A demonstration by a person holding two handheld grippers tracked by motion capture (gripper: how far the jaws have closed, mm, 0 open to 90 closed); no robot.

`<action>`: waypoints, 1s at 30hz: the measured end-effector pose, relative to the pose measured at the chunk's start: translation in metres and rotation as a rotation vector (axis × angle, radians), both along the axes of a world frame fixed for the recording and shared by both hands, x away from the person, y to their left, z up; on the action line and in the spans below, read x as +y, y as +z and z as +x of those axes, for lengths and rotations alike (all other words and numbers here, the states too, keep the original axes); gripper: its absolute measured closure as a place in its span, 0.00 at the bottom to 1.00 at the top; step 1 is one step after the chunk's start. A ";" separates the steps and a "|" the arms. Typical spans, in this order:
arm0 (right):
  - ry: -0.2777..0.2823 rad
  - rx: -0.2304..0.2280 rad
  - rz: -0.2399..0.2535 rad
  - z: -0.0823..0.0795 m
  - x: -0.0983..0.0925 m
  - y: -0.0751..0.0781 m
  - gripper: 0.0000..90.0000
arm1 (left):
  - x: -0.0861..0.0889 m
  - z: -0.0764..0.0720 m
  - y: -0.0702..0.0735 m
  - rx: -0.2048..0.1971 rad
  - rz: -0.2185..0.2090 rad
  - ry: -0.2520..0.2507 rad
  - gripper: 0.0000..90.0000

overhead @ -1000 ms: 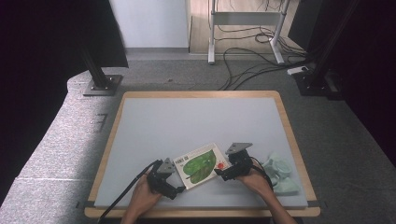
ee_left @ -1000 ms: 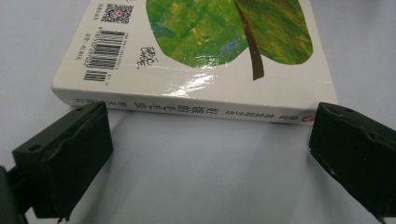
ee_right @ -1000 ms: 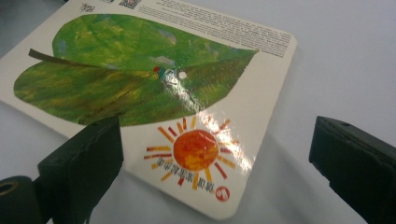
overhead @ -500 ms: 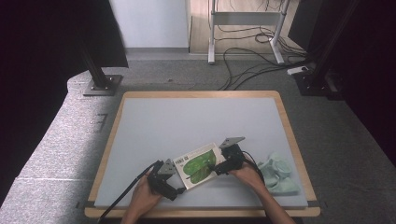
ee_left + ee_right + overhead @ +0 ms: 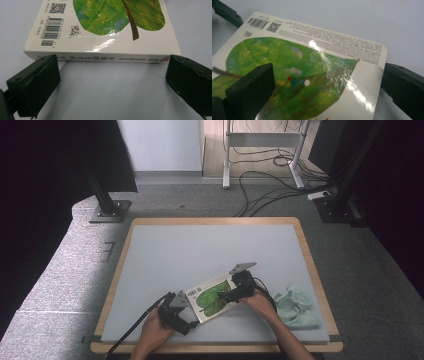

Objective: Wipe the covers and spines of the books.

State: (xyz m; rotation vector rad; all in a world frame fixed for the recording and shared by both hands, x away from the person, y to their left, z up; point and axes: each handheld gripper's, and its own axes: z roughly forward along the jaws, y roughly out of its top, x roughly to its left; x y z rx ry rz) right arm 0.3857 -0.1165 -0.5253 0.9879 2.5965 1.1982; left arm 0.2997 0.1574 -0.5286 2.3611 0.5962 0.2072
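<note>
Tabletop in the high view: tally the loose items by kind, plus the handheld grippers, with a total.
White glossy book with a green leaf cover: 1
Crumpled pale mint-green cloth: 1
Black two-jaw handheld grippers: 2, left gripper and right gripper, both jaws open
Total: 4

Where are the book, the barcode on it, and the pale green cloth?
book (image 5: 212, 296): high view, on the green leaf of its cover.
barcode (image 5: 51, 28): left gripper view, on its black stripes.
pale green cloth (image 5: 296, 306): high view, on its crumpled middle.
</note>
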 end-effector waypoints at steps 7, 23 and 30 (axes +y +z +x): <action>-0.009 -0.004 -0.003 0.014 0.008 -0.004 0.00 | -0.001 0.000 0.000 -0.003 0.005 0.001 0.00; -0.024 0.017 0.071 0.005 -0.001 0.005 0.00 | 0.000 0.000 0.000 -0.001 0.005 0.001 0.00; 0.084 0.135 0.210 -0.001 -0.002 0.006 0.14 | -0.001 0.000 0.000 -0.001 0.005 0.002 0.00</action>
